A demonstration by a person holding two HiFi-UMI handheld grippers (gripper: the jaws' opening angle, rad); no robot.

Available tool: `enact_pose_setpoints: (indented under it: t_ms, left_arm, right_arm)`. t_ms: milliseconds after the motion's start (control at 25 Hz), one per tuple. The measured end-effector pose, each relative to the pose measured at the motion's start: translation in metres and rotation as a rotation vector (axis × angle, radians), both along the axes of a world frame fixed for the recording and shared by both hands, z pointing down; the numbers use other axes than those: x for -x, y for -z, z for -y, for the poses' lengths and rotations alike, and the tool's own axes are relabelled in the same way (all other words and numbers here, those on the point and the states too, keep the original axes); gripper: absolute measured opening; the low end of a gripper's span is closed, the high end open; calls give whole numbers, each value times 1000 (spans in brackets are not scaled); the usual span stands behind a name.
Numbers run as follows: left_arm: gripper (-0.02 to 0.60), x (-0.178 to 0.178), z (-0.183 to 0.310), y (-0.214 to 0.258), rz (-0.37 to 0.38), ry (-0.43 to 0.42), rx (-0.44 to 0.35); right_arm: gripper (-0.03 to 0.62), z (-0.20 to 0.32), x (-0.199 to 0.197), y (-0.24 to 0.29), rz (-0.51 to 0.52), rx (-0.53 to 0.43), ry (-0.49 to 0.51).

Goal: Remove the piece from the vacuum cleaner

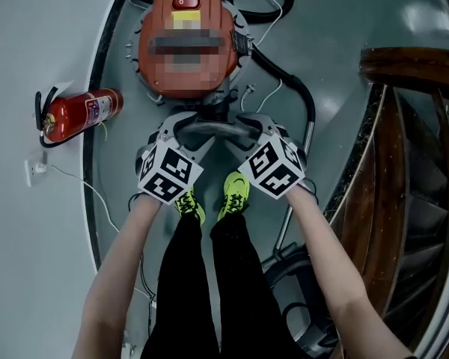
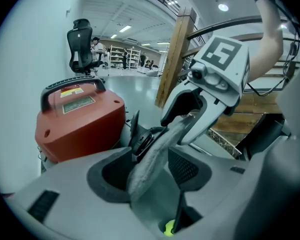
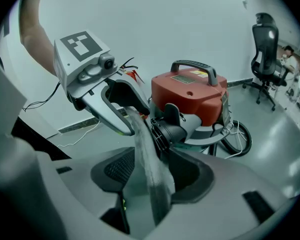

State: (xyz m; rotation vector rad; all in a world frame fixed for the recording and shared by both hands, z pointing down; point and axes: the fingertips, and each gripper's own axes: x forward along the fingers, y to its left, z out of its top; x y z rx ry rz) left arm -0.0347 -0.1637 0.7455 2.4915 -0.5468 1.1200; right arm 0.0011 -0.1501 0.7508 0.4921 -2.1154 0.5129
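My left tongs (image 1: 178, 128) and right tongs (image 1: 248, 126) stand wide apart around the grey piece (image 1: 212, 130). I'd clamp both firmly before lifting.

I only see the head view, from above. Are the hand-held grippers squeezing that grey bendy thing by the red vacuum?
Observer: No. In the left gripper view, the left hand-held gripper has its jaws apart. The grey piece runs between them, and neither pad presses on it.
Operator: And the other one?
Observer: The right hand-held gripper is open too, with the same piece passing between its jaws.
Operator: What's past the vacuum?
Observer: Behind the red vacuum cleaner, a black office chair stands farther back.
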Motion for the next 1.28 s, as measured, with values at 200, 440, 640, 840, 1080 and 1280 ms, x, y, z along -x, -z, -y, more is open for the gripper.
enact_pose_setpoints:
  t_ms: [200, 440, 640, 840, 1080, 1280]
  left_arm:
    - [224, 1, 2, -6, 13, -6, 6]
    - [224, -1, -5, -17, 34, -61, 24]
    - [222, 0, -2, -21, 36, -55, 21]
    - [211, 0, -4, -21, 42, -66, 19]
    - [192, 0, -5, -24, 52, -73, 37]
    - [170, 2, -5, -24, 59, -92, 46]
  right_arm:
    - [212, 2, -2, -6, 0, 9, 7]
    - [212, 1, 0, -15, 1, 22, 24]
    - [212, 1, 2, -19, 3, 22, 31]
    - [210, -1, 4, -21, 6, 19, 54]
    - [208, 1, 8, -25, -5, 15, 81]
    - [201, -1, 10, -26, -9, 23, 90]
